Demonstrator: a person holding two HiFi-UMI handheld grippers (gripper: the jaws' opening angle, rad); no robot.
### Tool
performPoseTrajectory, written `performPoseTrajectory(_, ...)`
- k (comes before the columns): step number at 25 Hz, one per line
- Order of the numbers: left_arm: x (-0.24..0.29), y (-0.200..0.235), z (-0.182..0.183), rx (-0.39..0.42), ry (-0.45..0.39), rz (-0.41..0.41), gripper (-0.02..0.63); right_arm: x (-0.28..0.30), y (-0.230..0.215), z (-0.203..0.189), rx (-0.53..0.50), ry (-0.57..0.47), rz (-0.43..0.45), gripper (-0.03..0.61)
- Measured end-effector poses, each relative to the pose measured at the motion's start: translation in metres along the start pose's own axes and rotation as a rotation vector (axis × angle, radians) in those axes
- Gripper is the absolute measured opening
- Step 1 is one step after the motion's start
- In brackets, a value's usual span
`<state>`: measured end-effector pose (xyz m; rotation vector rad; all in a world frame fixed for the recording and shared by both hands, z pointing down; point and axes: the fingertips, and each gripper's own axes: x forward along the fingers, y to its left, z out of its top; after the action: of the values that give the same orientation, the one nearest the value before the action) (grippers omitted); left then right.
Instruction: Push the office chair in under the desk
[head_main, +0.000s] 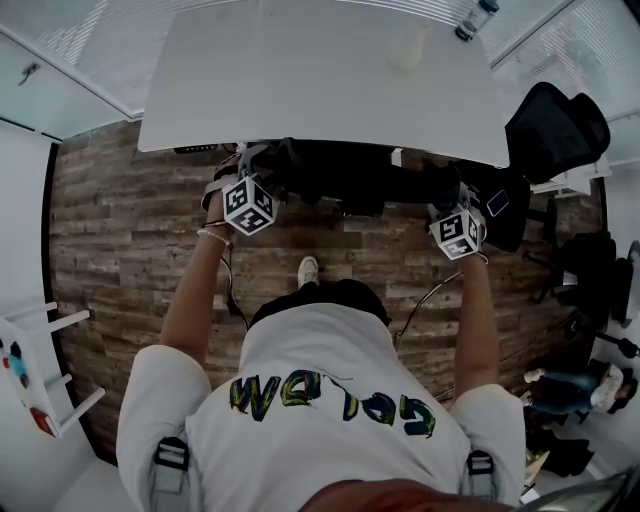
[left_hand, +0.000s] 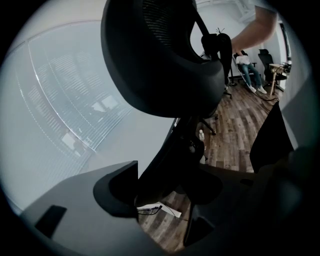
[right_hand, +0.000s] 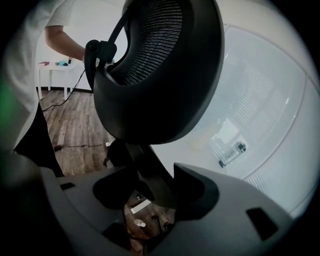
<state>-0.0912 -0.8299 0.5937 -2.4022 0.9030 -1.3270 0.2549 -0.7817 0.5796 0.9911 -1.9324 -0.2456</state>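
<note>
Head view: the office chair (head_main: 350, 185) is seen tucked mostly under the near edge of the white worktop (head_main: 320, 80), with only its dark back left outside that edge. The left gripper (head_main: 258, 172) and right gripper (head_main: 448, 195) are set on the two ends of that back, just short of the worktop edge, presumably so that the push goes straight and the chair is not swung on its castors. A bottle (head_main: 478, 18) lies at the far right corner of the worktop, and a second chair (head_main: 555, 125) stands off the worktop's right end, clear of the path. Left gripper view: the jaws of the left gripper (left_hand: 160, 192) are seen clenched on a black strut (left_hand: 165, 165) of the chair frame, below the mesh upper part, with the worktop surface beyond. Right gripper view: the jaws of the right gripper (right_hand: 152, 195) are likewise closed round the chair's strut (right_hand: 150, 170), standing wide because the strut is thick, and the bottle (right_hand: 231, 154) is seen on the worktop beyond. The task is judged nearly done.
</note>
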Motion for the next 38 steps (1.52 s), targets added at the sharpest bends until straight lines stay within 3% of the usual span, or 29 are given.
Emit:
performPoseTrajectory(31, 0.018, 0.018, 0.005, -0.014, 0.076, 0.011, 0.265, 0.016, -0.021, 0.003, -0.026, -0.036, 0.041, 0.236)
performPoseTrajectory(38, 0.011, 0.011, 0.008, -0.02, 0.066, 0.02, 0.27, 0.007, -0.019, 0.0, 0.017, -0.03, 0.03, 0.241)
